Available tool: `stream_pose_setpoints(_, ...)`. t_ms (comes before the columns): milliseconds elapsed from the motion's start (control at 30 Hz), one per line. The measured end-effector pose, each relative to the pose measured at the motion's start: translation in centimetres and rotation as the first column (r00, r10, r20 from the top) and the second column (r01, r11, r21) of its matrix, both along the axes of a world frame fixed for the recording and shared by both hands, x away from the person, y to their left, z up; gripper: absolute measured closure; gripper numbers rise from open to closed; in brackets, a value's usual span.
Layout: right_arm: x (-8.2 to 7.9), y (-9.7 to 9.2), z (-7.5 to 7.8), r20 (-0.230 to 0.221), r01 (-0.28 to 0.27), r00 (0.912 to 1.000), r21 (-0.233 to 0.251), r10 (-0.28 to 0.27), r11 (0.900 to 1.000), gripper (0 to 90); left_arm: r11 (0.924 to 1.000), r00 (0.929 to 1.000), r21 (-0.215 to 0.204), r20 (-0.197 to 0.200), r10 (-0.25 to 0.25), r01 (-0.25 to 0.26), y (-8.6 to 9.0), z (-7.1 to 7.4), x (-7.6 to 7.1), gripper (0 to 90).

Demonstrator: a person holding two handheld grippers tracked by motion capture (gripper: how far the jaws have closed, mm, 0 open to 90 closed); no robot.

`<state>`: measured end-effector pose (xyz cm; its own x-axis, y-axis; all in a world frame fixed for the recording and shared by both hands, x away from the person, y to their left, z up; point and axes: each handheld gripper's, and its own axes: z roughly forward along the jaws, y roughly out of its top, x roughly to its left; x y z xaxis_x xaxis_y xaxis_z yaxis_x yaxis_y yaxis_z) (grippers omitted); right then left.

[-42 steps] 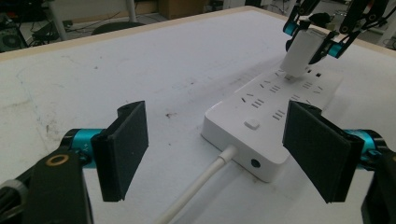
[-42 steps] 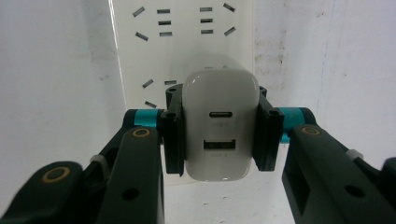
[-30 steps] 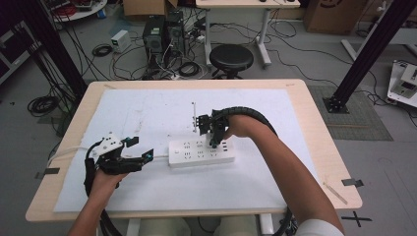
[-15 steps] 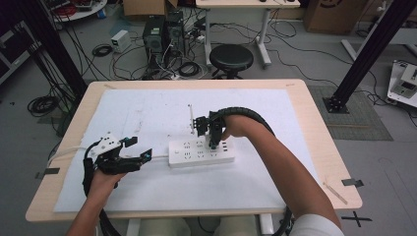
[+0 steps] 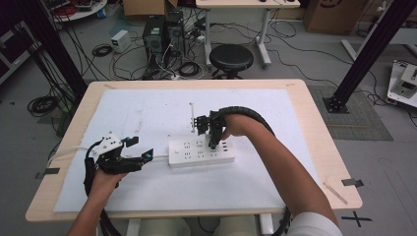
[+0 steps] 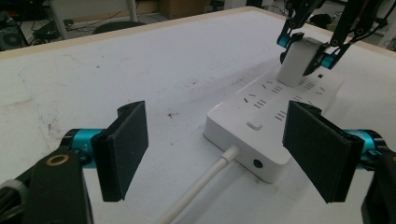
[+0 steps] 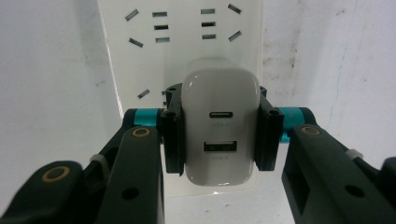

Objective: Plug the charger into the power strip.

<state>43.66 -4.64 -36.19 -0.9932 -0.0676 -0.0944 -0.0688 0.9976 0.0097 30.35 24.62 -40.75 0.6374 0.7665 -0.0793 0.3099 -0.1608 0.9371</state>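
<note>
A white power strip (image 5: 189,153) lies flat in the middle of the white sheet, its cable (image 6: 201,186) running toward my left gripper. My right gripper (image 5: 213,143) points down over the strip's right half and is shut on a white USB charger (image 7: 220,93). Both pads press on the charger's sides, and its ports face the right gripper view's camera. In the left gripper view the charger (image 6: 296,63) stands upright with its base against the strip (image 6: 261,116). My left gripper (image 5: 141,147) rests to the left of the strip's cable end, open with nothing between its pads (image 6: 123,149).
A white sheet (image 5: 147,113) covers most of the wooden table (image 5: 314,147). A thin pale strip (image 5: 191,115) lies just behind the power strip. Beyond the far edge stand a black stool (image 5: 231,58), computer cases and floor cables.
The right gripper with the charger has shifted only very slightly over the strip. The left gripper has stayed where it was.
</note>
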Motion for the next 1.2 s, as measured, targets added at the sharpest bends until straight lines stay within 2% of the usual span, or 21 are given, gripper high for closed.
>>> stream_pose_setpoints(100,0.1,-0.7,0.0,-0.004,-0.002,1.0,0.055,0.002,0.9985,62.9,1.0,1.0,-0.001,-0.006,0.0,0.0,0.1,-0.1,-0.1,22.5)
stream_pose_setpoints(167,0.1,-1.2,0.0,-0.014,0.035,0.9994,0.106,-0.033,0.9938,58.9,1.0,1.0,0.001,-0.007,-0.001,0.001,0.1,-0.1,-0.1,22.5)
stream_pose_setpoints(233,0.2,-2.1,0.2,-0.027,0.109,0.9941,0.18,-0.105,0.9777,47.8,1.0,1.0,0.003,-0.007,0.001,-0.001,0.2,-0.2,-0.2,22.5)
stream_pose_setpoints(300,0.3,-3.5,0.8,-0.055,0.19,0.9818,0.28,-0.182,0.9409,40.0,1.0,1.0,0.003,-0.004,0.001,-0.001,0.2,-0.1,-0.1,22.5)
stream_pose_setpoints(367,0.1,-4.4,1.1,-0.074,0.231,0.973,0.324,-0.219,0.9176,35.4,1.0,1.0,-0.002,-0.001,0.007,-0.007,0.3,-0.1,-0.2,22.5)
stream_pose_setpoints(400,-0.1,-5.5,1.3,-0.091,0.28,0.9598,0.368,-0.265,0.8865,31.6,1.0,1.0,-0.005,0.0,0.008,-0.008,0.3,-0.1,-0.2,22.5)
stream_pose_setpoints(433,-0.1,-6.0,1.3,-0.097,0.297,0.9546,0.387,-0.282,0.8731,30.1,0.9999,1.0,-0.008,-0.001,0.01,-0.01,0.2,-0.1,-0.2,22.5)
stream_pose_setpoints(500,-0.5,-7.3,1.3,-0.105,0.358,0.9319,0.42,-0.347,0.834,24.1,1.0,1.0,-0.004,0.0,0.008,-0.008,0.2,0.0,-0.2,22.5)
stream_pose_setpoints(533,-0.5,-7.3,1.3,-0.105,0.358,0.9319,0.42,-0.347,0.834,24.1,1.0,1.0,-0.004,0.0,0.008,-0.008,0.2,0.0,-0.2,22.4)
stream_pose_setpoints(567,-0.8,-8.0,1.3,-0.106,0.384,0.9197,0.439,-0.378,0.8123,23.4,0.9999,1.0,-0.007,0.002,0.009,-0.009,0.2,0.0,-0.3,22.4)
stream_pose_setpoints(600,-1.4,-9.4,1.3,-0.125,0.419,0.9026,0.478,-0.412,0.7722,22.5,0.9999,0.9999,-0.009,0.004,0.01,-0.01,0.2,0.0,-0.3,22.5)
stream_pose_setpoints(700,-2.3,-11.3,1.5,-0.154,0.462,0.8748,0.549,-0.459,0.6965,21.4,0.9999,0.9999,-0.012,0.005,0.011,-0.011,0.1,0.0,-0.3,22.5)
stream_pose_setpoints(733,-2.7,-12.0,1.6,-0.162,0.474,0.8644,0.577,-0.476,0.6648,21.3,0.9999,0.9999,-0.008,0.006,0.008,-0.008,0.0,0.1,-0.3,22.5)
stream_pose_setpoints(767,-3.0,-12.6,1.7,-0.172,0.484,0.8571,0.592,-0.486,0.6445,21.3,0.9999,1.0,-0.011,0.006,0.005,-0.005,-0.1,0.1,-0.3,22.5)
stream_pose_setpoints(833,-3.6,-13.4,1.8,-0.174,0.494,0.8457,0.614,-0.504,0.6161,21.3,0.9999,0.9999,-0.01,0.011,0.002,-0.002,-0.2,0.1,-0.4,22.5)
stream_pose_setpoints(867,-3.6,-13.4,1.8,-0.174,0.494,0.8457,0.614,-0.504,0.6161,21.3,0.9999,0.9999,-0.01,0.011,0.002,-0.002,-0.2,0.1,-0.4,22.4)
stream_pose_setpoints(900,-3.8,-13.8,1.8,-0.171,0.493,0.8438,0.622,-0.509,0.6085,21.3,1.0,0.9999,-0.008,0.013,0.0,0.0,-0.2,0.2,-0.4,22.4)
stream_pose_setpoints(933,-4.4,-14.6,1.8,-0.165,0.501,0.8303,0.639,-0.532,0.5832,21.3,1.0,0.9999,-0.009,0.013,0.002,-0.001,-0.3,0.2,-0.5,22.5)
stream_pose_setpoints(1000,-5.0,-15.3,1.8,-0.157,0.504,0.8199,0.655,-0.55,0.5632,21.3,0.9999,0.9999,-0.01,0.015,-0.001,0.002,-0.2,0.2,-0.6,22.4)
stream_pose_setpoints(1067,-5.6,-16.1,1.6,-0.151,0.513,0.8038,0.666,-0.575,0.5416,21.4,0.9999,0.9998,-0.01,0.018,-0.003,0.003,-0.2,0.2,-0.7,22.4)
stream_pose_setpoints(1200,-7.2,-17.8,1.3,-0.136,0.523,0.7666,0.699,-0.627,0.4876,21.3,0.9999,0.9998,-0.013,0.019,-0.003,0.003,-0.2,0.2,-0.7,22.4)
